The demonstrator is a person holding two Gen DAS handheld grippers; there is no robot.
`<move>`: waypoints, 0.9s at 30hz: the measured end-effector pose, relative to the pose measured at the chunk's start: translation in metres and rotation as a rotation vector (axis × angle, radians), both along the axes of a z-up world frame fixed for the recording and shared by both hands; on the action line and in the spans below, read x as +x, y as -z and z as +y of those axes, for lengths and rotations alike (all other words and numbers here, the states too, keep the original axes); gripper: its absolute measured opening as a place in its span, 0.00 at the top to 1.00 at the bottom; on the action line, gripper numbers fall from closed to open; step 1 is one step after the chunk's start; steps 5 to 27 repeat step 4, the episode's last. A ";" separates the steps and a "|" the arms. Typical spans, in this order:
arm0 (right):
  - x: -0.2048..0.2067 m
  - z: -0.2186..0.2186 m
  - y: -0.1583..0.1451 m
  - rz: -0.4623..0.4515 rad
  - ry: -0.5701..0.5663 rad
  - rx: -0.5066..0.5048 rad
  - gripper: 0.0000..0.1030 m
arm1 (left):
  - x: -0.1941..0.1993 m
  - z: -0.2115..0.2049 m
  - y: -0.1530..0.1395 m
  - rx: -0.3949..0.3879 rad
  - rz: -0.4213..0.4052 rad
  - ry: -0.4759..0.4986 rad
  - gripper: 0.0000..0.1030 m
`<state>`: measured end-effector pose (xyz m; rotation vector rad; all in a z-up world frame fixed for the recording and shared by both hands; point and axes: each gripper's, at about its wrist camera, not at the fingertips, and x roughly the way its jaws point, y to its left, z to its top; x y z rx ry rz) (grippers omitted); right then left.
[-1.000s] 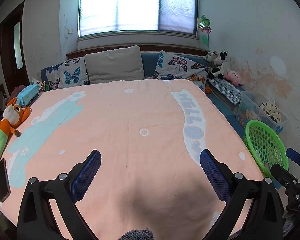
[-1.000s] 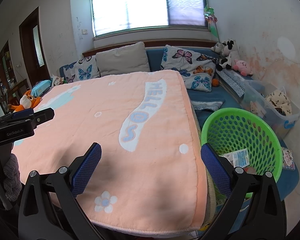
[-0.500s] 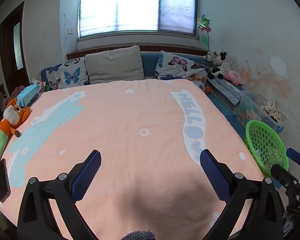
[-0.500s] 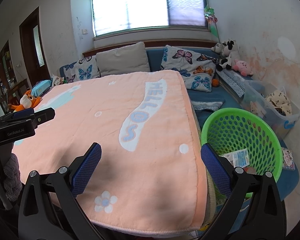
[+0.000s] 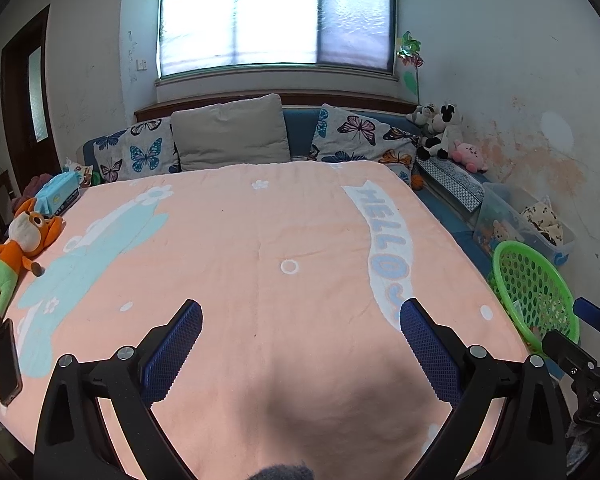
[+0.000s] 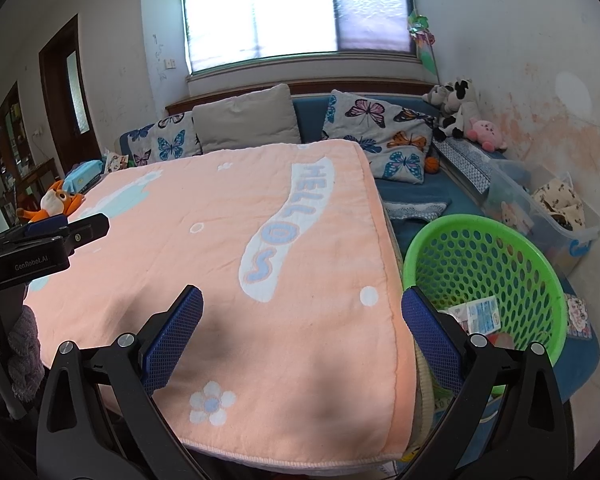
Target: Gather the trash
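A green plastic basket [image 6: 484, 256] stands on the floor at the bed's right side, with a white and blue wrapper [image 6: 480, 314] and other scraps inside. It also shows in the left wrist view [image 5: 536, 288]. My left gripper [image 5: 300, 332] is open and empty above the near part of the peach blanket [image 5: 240, 260]. My right gripper [image 6: 302, 328] is open and empty over the blanket's [image 6: 228, 248] near right corner, its right finger in front of the basket. No trash shows on the blanket.
A fox plush [image 5: 16, 248], a black phone [image 5: 6, 360] and a blue tissue pack [image 5: 58, 196] lie along the bed's left edge. Pillows [image 5: 228, 136] line the head. A clear storage box [image 6: 548, 216] and plush toys [image 6: 460, 116] sit at the right wall.
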<state>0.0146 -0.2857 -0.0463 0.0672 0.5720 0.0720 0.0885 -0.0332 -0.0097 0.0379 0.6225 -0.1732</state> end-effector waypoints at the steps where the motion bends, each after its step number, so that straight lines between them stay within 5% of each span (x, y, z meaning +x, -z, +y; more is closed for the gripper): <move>1: 0.000 0.000 0.000 -0.001 0.001 -0.001 0.04 | 0.000 0.000 0.000 -0.001 0.002 -0.001 0.07; 27: 0.000 0.001 0.000 -0.001 0.001 0.001 0.04 | 0.001 -0.001 0.001 -0.001 0.005 -0.003 0.07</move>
